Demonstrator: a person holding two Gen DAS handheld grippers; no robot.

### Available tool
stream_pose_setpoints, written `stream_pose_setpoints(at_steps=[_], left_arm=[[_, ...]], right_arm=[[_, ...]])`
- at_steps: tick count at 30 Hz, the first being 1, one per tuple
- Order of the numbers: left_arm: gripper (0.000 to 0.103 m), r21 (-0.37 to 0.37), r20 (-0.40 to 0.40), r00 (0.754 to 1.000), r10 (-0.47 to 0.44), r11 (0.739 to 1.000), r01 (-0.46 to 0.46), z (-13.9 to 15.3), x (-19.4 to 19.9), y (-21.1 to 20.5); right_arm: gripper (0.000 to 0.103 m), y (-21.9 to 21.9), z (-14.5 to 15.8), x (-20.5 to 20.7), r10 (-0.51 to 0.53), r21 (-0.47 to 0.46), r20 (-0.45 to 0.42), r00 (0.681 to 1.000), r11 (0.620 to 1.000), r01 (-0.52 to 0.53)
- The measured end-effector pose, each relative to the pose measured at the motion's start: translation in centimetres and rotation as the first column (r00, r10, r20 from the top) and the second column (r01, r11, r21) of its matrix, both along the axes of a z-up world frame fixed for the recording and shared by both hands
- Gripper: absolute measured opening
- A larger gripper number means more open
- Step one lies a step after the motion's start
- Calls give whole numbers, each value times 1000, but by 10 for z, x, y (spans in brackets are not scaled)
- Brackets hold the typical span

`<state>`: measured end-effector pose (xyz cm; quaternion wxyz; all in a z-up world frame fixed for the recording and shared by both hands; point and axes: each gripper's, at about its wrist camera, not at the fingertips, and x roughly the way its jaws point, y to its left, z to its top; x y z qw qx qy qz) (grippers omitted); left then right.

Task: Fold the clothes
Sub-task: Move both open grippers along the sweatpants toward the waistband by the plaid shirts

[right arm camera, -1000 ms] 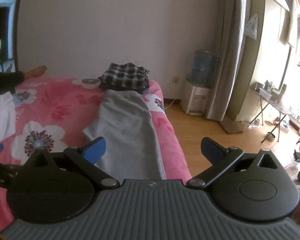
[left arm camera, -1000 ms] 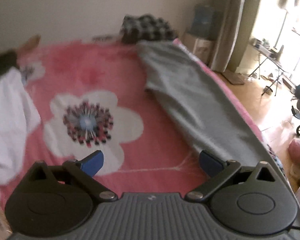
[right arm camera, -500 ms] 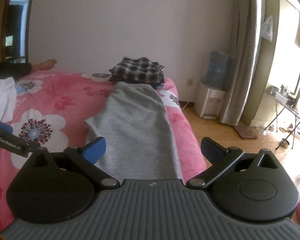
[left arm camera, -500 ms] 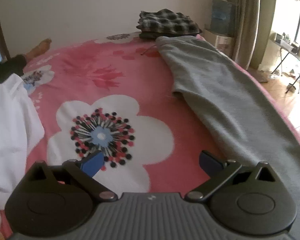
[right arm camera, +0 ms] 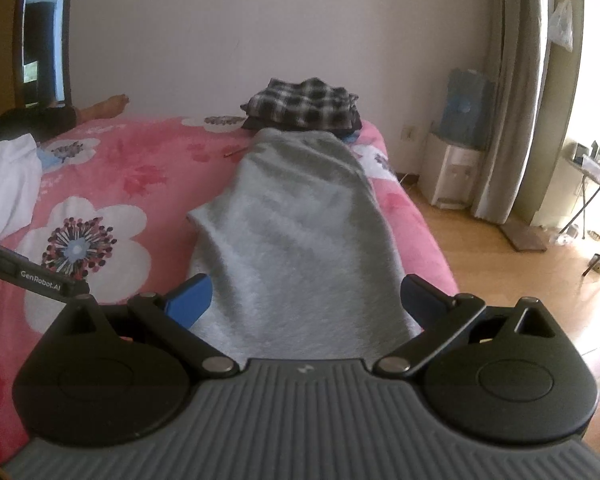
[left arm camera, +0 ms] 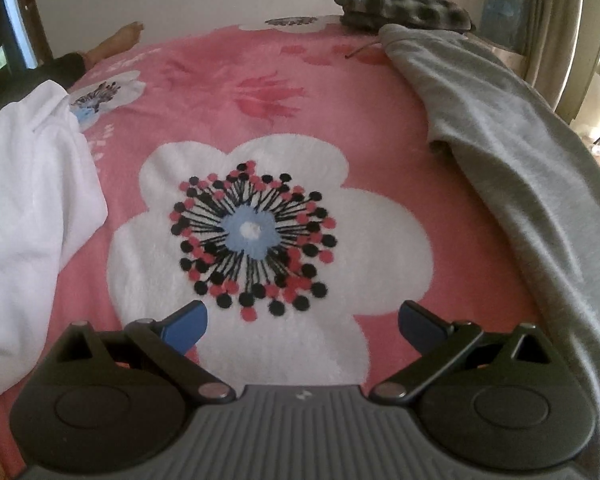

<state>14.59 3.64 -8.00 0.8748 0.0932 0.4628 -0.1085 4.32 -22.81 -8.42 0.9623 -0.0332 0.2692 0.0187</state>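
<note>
A long grey garment [right arm camera: 300,232] lies stretched along the right side of the pink flowered bed [right arm camera: 132,176]; in the left wrist view the grey garment [left arm camera: 512,168] runs down the right edge. My right gripper [right arm camera: 305,300] hovers open over the garment's near end, nothing between its fingers. My left gripper [left arm camera: 302,326] is open low over the big white flower print [left arm camera: 256,232], to the left of the garment and apart from it. A white garment [left arm camera: 24,208] lies crumpled at the bed's left.
Folded plaid clothes [right arm camera: 304,106] are stacked at the bed's far end by the wall. A person's bare foot [left arm camera: 118,40] and dark trouser leg rest at the far left. Wooden floor, a water dispenser [right arm camera: 458,148], a curtain and a folding table lie right of the bed.
Both grippers have come forward and lower toward the bed. The left one now sits close over the white flower; the right one is nearer the grey garment. Both stay open.
</note>
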Motion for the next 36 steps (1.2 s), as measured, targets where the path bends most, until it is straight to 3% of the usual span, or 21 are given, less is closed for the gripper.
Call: stream_pose_setpoints(at_steps=[5, 10, 15, 21, 25, 27, 32, 36], left_arm=[[102, 10, -6, 1000, -3, 1000, 3, -8, 5, 1], [102, -12, 34, 999, -25, 1000, 26, -7, 2, 5], [101, -50, 129, 981, -144, 987, 152, 5, -11, -9], [93, -132, 197, 921, -335, 922, 364, 14, -33, -52], [82, -188, 197, 887, -417, 872, 452, 12, -38, -79], [79, -205, 179, 884, -432, 862, 463, 7, -35, -89], [74, -173, 113, 899, -423, 883, 437, 10, -10, -89], [74, -65, 174, 902, -394, 910, 410, 57, 23, -70]], right_arm=[[95, 0, -14, 11, 17, 45, -52, 998, 999, -14], [69, -8, -29, 21, -7, 108, -126, 992, 994, 21], [51, -27, -39, 23, -82, 148, -155, 985, 983, 105], [34, -50, -55, 33, -161, 163, -198, 967, 967, 194], [12, -73, -64, 41, -248, 134, -216, 944, 950, 280], [12, -89, -58, 39, -322, 162, -193, 927, 921, 354], [12, -99, -32, 22, -359, 260, -100, 928, 891, 373], [12, -90, 7, 16, -325, 337, -31, 945, 887, 316]])
